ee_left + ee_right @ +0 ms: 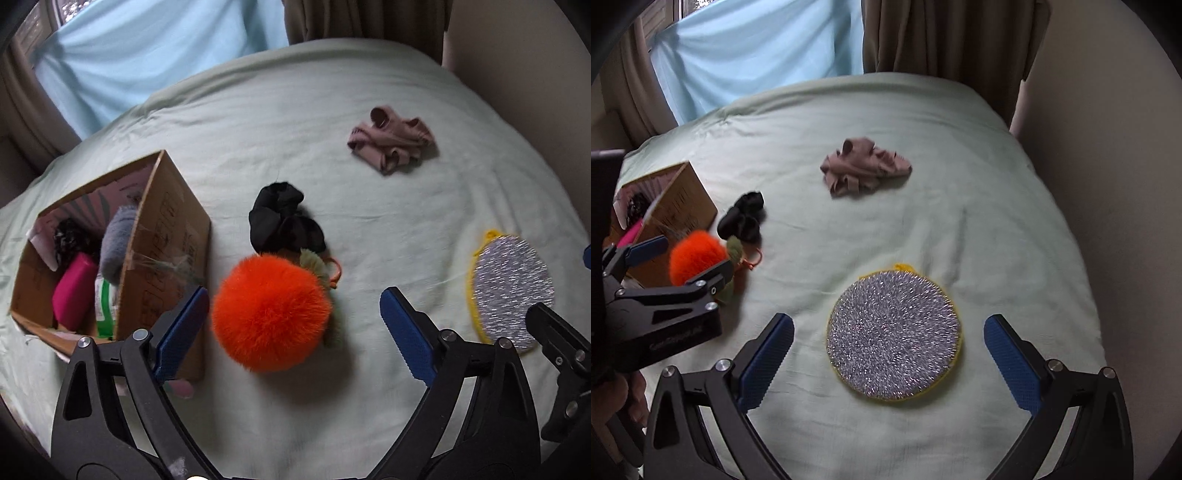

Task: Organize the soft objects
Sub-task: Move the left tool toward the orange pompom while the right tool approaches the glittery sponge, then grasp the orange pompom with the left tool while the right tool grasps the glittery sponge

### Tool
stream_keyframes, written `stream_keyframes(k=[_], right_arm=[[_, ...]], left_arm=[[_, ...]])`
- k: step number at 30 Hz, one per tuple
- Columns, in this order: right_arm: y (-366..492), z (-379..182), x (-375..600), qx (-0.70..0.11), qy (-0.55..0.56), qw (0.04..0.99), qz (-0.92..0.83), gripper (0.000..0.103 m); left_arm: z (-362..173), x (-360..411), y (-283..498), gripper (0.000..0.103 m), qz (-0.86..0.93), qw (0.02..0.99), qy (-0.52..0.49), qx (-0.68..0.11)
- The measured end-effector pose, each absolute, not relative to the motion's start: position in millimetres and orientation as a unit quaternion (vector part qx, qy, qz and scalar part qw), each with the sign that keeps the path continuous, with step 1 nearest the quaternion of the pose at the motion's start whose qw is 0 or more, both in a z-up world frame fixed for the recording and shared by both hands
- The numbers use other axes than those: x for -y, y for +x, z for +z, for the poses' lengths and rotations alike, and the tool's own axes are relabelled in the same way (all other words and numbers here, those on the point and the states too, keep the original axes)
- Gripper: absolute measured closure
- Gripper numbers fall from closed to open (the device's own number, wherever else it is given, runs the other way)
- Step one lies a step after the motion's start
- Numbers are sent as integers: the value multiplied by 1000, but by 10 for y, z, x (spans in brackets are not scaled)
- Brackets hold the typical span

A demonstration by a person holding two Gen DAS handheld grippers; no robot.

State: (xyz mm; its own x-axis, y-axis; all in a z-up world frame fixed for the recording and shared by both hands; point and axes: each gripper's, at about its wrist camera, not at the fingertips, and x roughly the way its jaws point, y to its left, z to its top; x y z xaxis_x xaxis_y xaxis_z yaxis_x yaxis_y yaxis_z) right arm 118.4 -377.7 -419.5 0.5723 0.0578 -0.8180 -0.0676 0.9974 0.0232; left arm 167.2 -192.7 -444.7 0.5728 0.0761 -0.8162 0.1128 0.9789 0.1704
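— While both grippers hang over it, what carries everything?

— A bed [960, 177] under a pale green sheet, with a light blue cloth [753, 59] and a brown curtain [945, 40] past its far edge.

— Biggest thing on it?

— An open cardboard box [166, 236] near the bed's left edge. Inside lie a grey fuzzy item [116, 245], a magenta piece [74, 291], something black [70, 240] and a green-and-white packet [105, 306] (too hidden to name).

— And loose on the sheet?

— An orange fluffy pom-pom [269, 314] with an olive leaf and an orange loop sits just beside the box. A round silver tinsel scrubber [894, 336] with a yellow rim lies toward the near right. A black scrunchie [284, 221] touches the pom-pom's far side. A crumpled dusty-pink cloth [391, 142] lies well apart, toward the far edge.

— The grippers?

— The left gripper [293, 332] has its blue fingers [404, 332] spread wide on either side of the pom-pom, gripping nothing; whether they touch the fur is unclear. The right gripper [888, 363] is equally wide apart, straddling the scrubber without contact, holding nothing.
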Motion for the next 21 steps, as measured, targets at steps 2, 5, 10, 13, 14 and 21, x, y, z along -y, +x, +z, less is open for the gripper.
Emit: stream_keyframes(k=[2,5,10,13,14,21], right_arm=[[1230,-4303,3772,-465,-3,884,39,0],[1307,-4411,3757,-469,-9,882,40,0],[1460,-4618,3764,-484,-8,874,41,8],[1516,-4717,3761,-493,-14,869,37,11],[1522,-4737,3742,-493,-24,869,37,11],[1526,-4817,3663,-497,-54,866,29,11]], left_arm=[[-4564,1911,1727,15,-1,875,103,-472],[-4734,1911,1804,18,2,866,101,-490],[-4908,1857,1926,31,9,857,93,-507],[-4957,1816,2023,39,5,853,77,-516],[-4962,1808,2059,44,3,853,70,-517],[-4990,1752,2207,57,-10,848,31,-529]])
